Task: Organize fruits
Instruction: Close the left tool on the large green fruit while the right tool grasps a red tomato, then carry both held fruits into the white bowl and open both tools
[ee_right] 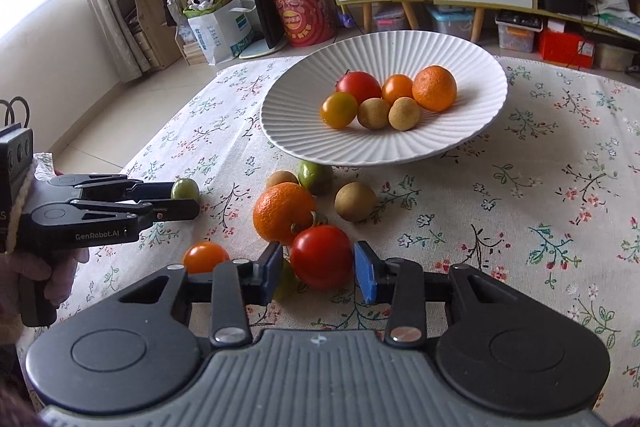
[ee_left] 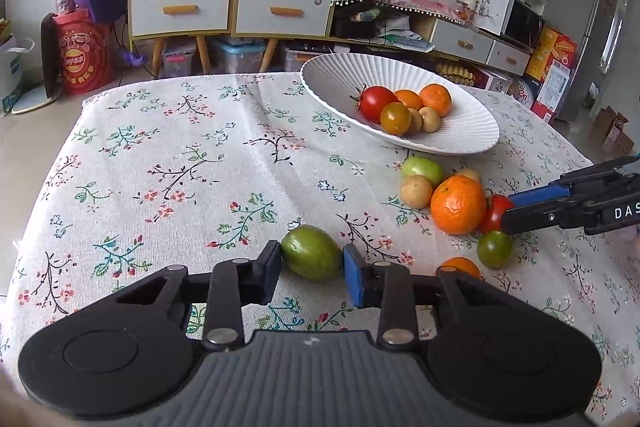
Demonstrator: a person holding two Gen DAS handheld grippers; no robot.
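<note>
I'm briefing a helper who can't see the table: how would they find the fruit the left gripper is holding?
Start at the white ribbed plate, then come toward the near left across the floral tablecloth. A green oval fruit lies there alone, pinched by the left gripper. Unlike the others, it sits apart from the cluster around the large orange.

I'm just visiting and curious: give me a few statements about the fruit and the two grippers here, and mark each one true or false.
1. The left gripper is closed on a green fruit. True.
2. The right gripper is closed on the big orange. False: it grips a red tomato; the big orange lies beside it.
3. The white plate holds six fruits. True.
4. All the fruit is on the plate. False: several pieces lie on the tablecloth.
</note>
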